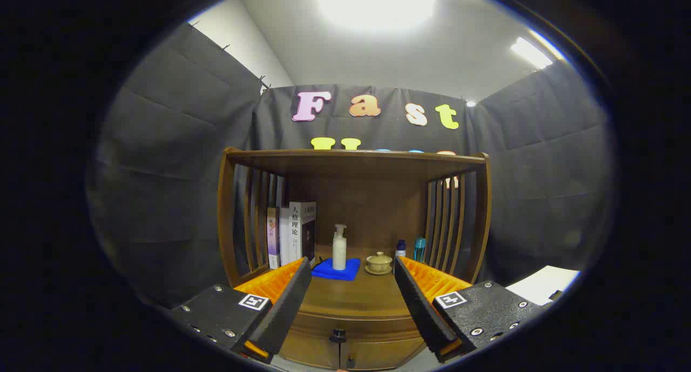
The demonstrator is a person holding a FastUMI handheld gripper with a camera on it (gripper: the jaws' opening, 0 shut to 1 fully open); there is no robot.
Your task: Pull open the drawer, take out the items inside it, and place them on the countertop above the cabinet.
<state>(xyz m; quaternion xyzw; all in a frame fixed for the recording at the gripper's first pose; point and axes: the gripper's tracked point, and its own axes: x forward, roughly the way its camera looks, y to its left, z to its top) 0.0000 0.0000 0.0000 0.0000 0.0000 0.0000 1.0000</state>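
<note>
While held level before the brown wooden cabinet point(353, 237), these hold:
Gripper point(352, 277): fingers spread wide, gripping nothing.
Drawer front with small dark knob point(338, 335): closed, low between the fingers, just below the tips.
Wooden countertop point(351, 296): between and beyond the fingers.
On it, beyond the tips: white pump bottle point(339, 248) on folded blue cloth point(337, 269); tan lidded cup point(379, 262); upright books point(291, 231).

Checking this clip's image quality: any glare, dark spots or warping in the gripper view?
Gripper view: ceiling light blown out to white; cabinet posts bow from fisheye warp; pump bottle and lidded cup sharp; drawer knob dim, between the open gripper fingers.
</note>
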